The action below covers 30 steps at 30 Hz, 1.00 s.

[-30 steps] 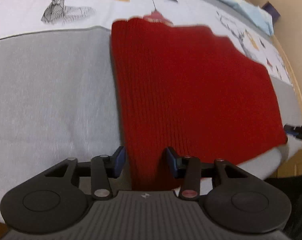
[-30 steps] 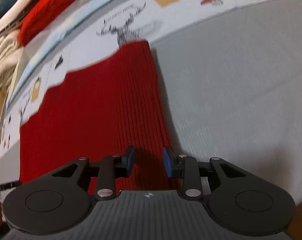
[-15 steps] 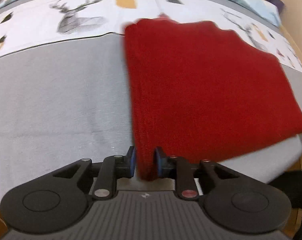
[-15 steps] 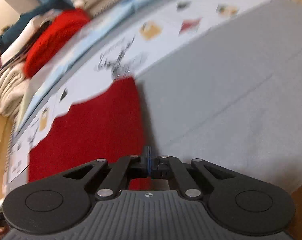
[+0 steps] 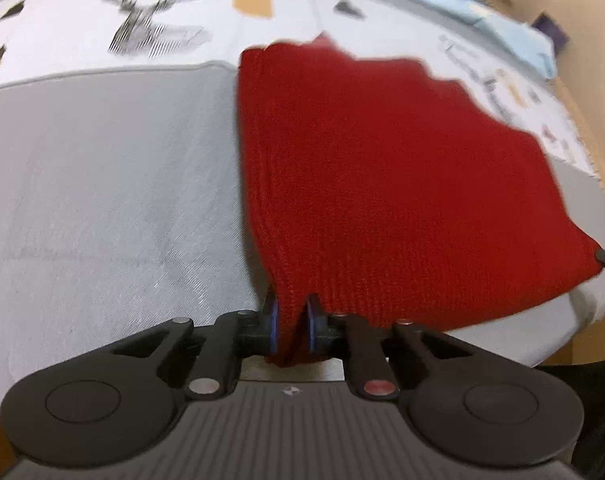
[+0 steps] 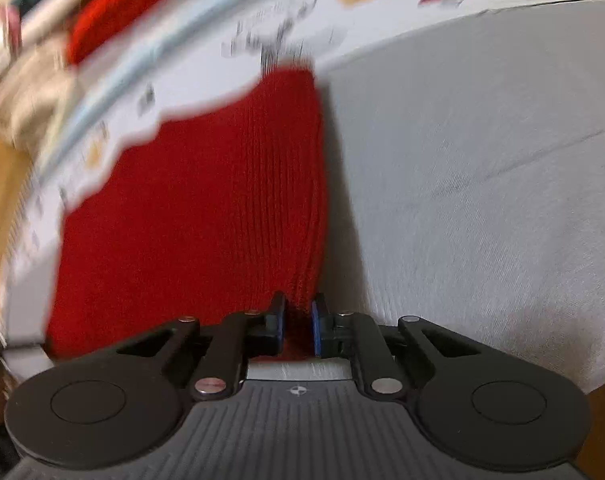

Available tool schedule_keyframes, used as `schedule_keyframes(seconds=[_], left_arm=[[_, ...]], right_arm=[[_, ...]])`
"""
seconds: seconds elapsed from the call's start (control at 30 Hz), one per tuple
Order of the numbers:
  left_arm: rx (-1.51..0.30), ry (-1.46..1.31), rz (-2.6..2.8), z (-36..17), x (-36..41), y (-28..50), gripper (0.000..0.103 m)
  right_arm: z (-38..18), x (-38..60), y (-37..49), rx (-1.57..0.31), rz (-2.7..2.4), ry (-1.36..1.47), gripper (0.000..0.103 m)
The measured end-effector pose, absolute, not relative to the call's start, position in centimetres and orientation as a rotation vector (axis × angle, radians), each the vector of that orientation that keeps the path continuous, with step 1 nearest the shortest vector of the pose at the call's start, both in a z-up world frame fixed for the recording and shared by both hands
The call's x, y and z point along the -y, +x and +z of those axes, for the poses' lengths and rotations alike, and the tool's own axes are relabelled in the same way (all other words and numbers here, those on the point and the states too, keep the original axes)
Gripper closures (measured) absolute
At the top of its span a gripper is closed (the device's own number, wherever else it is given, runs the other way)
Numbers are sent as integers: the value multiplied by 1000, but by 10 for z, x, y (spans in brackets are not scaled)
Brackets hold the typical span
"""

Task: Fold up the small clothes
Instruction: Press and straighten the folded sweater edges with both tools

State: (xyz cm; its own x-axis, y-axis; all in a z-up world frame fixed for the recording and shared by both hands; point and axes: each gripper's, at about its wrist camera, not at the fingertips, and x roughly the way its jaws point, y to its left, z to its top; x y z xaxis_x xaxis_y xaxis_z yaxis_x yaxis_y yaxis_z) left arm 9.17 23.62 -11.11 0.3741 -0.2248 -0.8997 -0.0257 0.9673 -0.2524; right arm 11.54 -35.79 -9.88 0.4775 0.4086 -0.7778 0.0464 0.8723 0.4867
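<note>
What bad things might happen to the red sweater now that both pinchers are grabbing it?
1. Each gripper, left and right, pinches only a corner of the red sweater, so the knit may slip out when lifted.
2. The sweater lies near the edge of the bed; a pull toward the person might drag it off.
3. Uneven lifting could make the fold crooked.

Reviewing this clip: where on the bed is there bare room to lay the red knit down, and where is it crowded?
Bare grey cover lies left of the red knit, bordered by the printed sheet beyond. Another bare grey stretch lies right of the knit. It is crowded at the far left of the right wrist view, where piled clothes sit. Left tongs and right tongs pinch the knit's near corners.
</note>
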Motion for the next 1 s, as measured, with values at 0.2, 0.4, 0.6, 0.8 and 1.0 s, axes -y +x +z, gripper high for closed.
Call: schedule_keyframes(seconds=[0.2,0.4,0.6,0.8,1.0], left_arm=[[-1244,-109,-145,-118,-217,88,82],[-1128,-117,-87,-104,-227,84,70],[-1035,-107,-277,-87,-206,75,70],[-1235,95,-279,-128,-176,79,69],[-1160,-66,-206,-108,-203,84,70]], right_arm=[[-93,367,112,-1017,154,462,91],[-102,349,116,-1080,114,345,84],[-79,351,105,-904,187,396,74],[-114,326,117,-1134,189,194,70],[-105,332,109,-1093,182,208,67]])
